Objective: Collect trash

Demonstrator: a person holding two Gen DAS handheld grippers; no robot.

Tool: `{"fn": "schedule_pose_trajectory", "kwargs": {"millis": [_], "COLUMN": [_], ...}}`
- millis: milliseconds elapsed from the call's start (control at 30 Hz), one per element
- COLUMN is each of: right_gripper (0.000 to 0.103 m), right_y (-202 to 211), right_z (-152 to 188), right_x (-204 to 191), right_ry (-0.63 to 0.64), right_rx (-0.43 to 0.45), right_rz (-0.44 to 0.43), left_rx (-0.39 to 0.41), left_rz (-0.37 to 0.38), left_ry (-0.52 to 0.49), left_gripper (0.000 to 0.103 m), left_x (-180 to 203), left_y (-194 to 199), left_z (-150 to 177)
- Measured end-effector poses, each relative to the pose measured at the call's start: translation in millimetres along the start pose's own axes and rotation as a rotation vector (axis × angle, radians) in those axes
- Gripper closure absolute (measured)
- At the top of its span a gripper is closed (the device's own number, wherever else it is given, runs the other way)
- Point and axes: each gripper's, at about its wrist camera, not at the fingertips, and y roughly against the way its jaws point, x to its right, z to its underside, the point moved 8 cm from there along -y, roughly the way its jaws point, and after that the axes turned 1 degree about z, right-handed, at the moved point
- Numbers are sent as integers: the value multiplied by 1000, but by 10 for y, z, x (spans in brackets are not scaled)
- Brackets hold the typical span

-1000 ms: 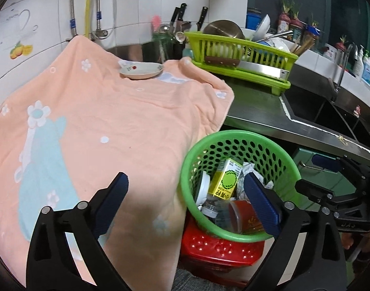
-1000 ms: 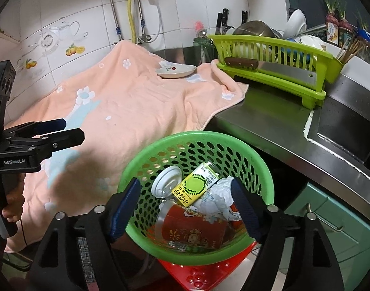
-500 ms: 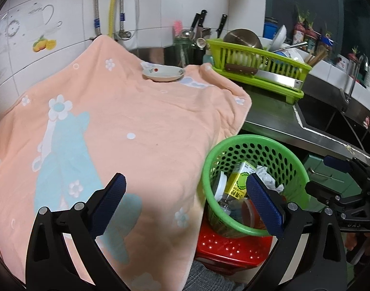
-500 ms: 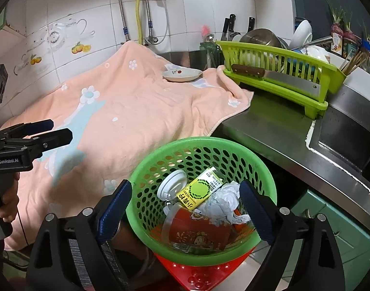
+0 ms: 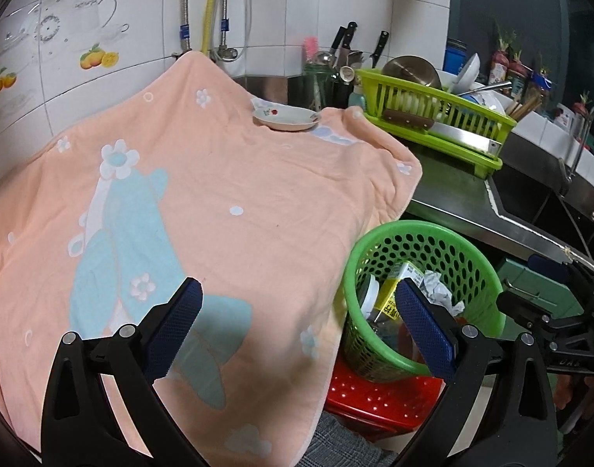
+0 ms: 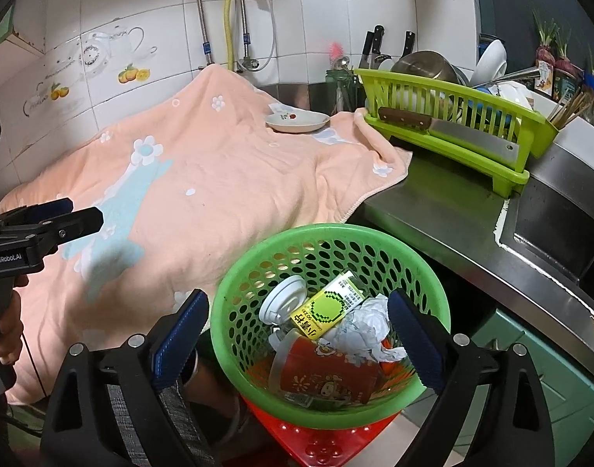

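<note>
Our right gripper was opening, empty, above the green basket; our left gripper gaped wide; we should withdraw straight upward.

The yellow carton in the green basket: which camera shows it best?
The right wrist view: the yellow carton lies nearly unobstructed, its printed face showing. In the left wrist view a finger and the green basket wall partly hide it.

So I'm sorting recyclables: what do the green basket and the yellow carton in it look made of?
The green basket looks like glossy moulded plastic: its perforated wall has regular holes and a smooth rim. The yellow carton looks like printed coated paperboard, with boxy folded edges and a slight sheen, though I can't confirm any lining.
</note>
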Motion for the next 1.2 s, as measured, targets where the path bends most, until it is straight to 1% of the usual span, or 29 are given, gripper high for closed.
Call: {"fn": "schedule_pose_trajectory", "kwargs": {"millis": [167,633,900,1200], "right_gripper": [13,12,11,11], "right_y": [3,0,10,64], "right_z": [-6,-32,-110,-156], "right_x": [-23,-33,-73,-70], "right_ry": [3,-2,5,2], "right_rx": [1,1,20,43], "right_rz": [2,6,16,36], "left_rx": [-7,7,30,80], "left_rz": [-7,-34,-58,-91], "left_ry": [7,44,56,68], "left_gripper": [5,5,5,5], "left_x": [0,-82,-116,-138], "left_y": [-2,64,99,189], "left_z": [22,20,-12,-49]}}
